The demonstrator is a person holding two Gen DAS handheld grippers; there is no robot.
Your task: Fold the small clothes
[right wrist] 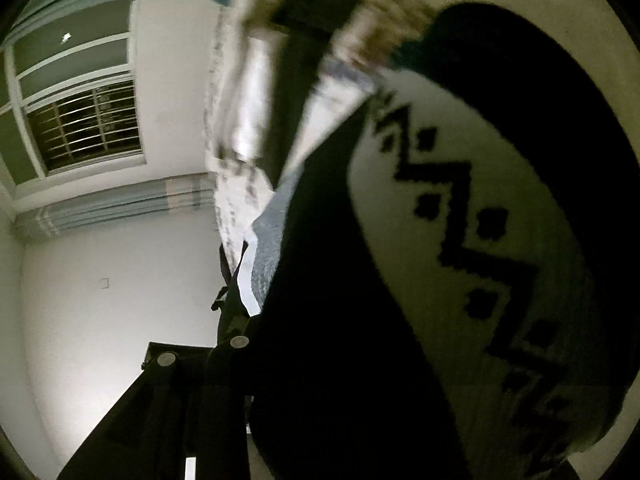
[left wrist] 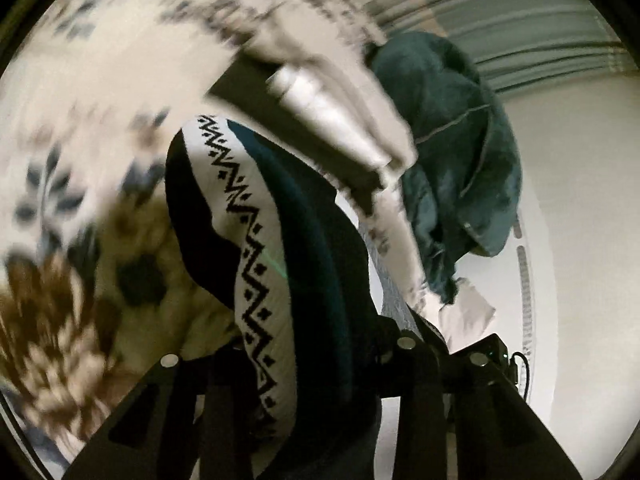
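Observation:
A small knit garment, black and teal with a white band of black zigzag pattern, hangs lifted in the air. My left gripper is shut on its edge; the cloth runs down between the fingers. In the right wrist view the same garment fills the right side, and my right gripper is shut on its dark edge, the right finger hidden under cloth. The other gripper and the person's sleeve show blurred beyond the garment.
A floral bedspread lies below at left in the left wrist view. A teal garment hangs at right. The right wrist view shows white walls, a barred window and curtains.

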